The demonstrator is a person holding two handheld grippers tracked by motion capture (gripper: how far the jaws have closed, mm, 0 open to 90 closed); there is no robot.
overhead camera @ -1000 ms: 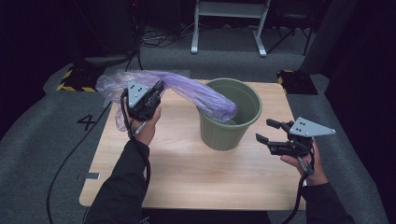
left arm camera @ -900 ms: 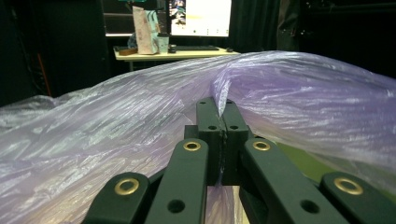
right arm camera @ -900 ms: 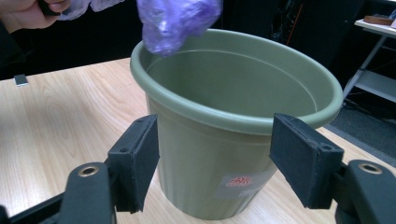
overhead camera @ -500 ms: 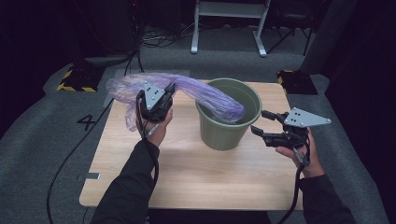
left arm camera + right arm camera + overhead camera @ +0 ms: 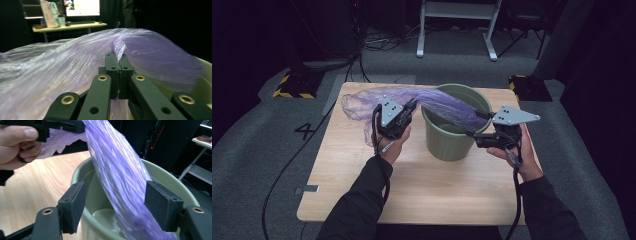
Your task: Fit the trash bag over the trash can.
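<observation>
Dark studio floor w/ cables and a stand behind; wooden table [image 5: 422,185] in the middle, mostly bare on the near side.

Far left: loose end of the purple plastic bag [image 5: 362,105] lies bunched on the tabletop near the far-left corner. Next, left gripper [image 5: 411,106] – jaws clamped tight on a fold of the bag, film pinched between the pads, seen clearly in the left gripper view [image 5: 119,62]. From there the bag stretches across, over the rim and down into the green bin [image 5: 452,145], which stands approx. mid-table, toward the far edge. Right side: right gripper [image 5: 477,127] at the bin's rim, jaws spread apart w/ the bag running between the pads [image 5: 72,205], not pressing yet.

Step in hand, probably: lining the bin. Next move likely needs the right jaws to close on the film near the rim, then both hands spread the mouth open.

Room: plenty of bare table near side; bin is close to the far edge, so pulls should stay gentle or it may tip/slide.
</observation>
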